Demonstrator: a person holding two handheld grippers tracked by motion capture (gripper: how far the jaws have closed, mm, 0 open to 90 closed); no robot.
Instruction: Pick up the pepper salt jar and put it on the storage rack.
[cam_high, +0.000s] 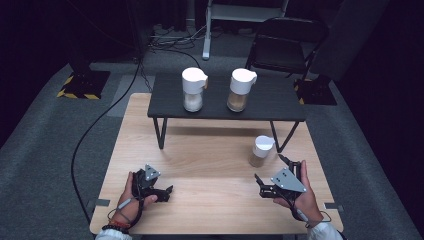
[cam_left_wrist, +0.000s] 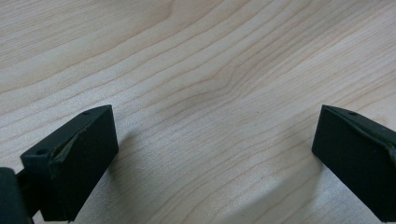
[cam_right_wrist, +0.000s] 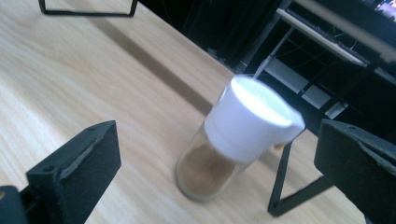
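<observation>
A small glass jar (cam_high: 261, 151) with a white spouted lid and brown powder stands on the wooden table (cam_high: 210, 165), right of centre. My right gripper (cam_high: 271, 168) is open just in front of it. In the right gripper view the jar (cam_right_wrist: 243, 130) sits a little way ahead between the wide-apart jaws of the right gripper (cam_right_wrist: 217, 140), untouched. My left gripper (cam_high: 168, 193) rests low at the front left, open, and the left gripper (cam_left_wrist: 215, 154) has nothing but bare wood between its jaws. Two more white-lidded jars, one with white contents (cam_high: 193, 90) and one with brown (cam_high: 240, 90), stand on a low dark shelf (cam_high: 270, 100).
The dark shelf stands on thin black legs (cam_high: 161, 132) across the table's far half. Behind the table are a black folding chair (cam_high: 285, 45), a white stand leg (cam_high: 206, 35) and a black cable (cam_high: 95, 125) on the grey carpet.
</observation>
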